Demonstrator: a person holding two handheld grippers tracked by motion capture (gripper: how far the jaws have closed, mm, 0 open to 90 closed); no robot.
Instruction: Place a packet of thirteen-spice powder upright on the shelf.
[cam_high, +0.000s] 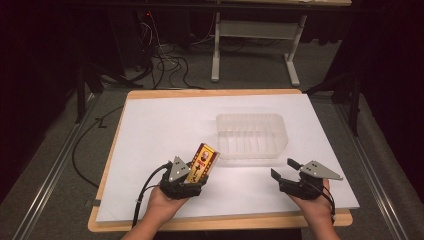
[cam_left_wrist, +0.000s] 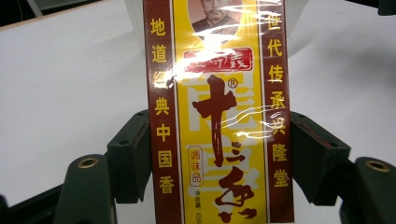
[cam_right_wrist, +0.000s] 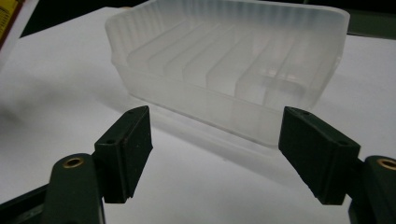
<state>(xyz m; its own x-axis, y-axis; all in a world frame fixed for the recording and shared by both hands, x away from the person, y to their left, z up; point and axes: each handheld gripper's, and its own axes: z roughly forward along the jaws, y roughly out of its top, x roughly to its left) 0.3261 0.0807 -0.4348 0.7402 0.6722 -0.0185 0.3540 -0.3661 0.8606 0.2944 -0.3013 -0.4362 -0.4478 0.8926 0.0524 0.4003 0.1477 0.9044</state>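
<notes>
A red and yellow printed box (cam_high: 202, 163) wrapped in shiny film stands tilted in my left gripper (cam_high: 194, 175), near the front left of the white sheet. In the left gripper view both black pads (cam_left_wrist: 135, 158) press on the sides of the box (cam_left_wrist: 219, 116), so the gripper is shut on it. My right gripper (cam_high: 284, 170) hovers at the front right, jaws wide apart with nothing between them (cam_right_wrist: 215, 154). A clear plastic tub (cam_high: 252, 135) with ribbed walls sits mid-table, just ahead of the right gripper (cam_right_wrist: 233, 60).
The white sheet (cam_high: 165, 125) covers a wooden tabletop (cam_high: 220, 222). Beyond the far edge are a grey floor, black cables (cam_high: 165, 65) and the legs of another table (cam_high: 216, 50). Bare sheet lies left of the tub.
</notes>
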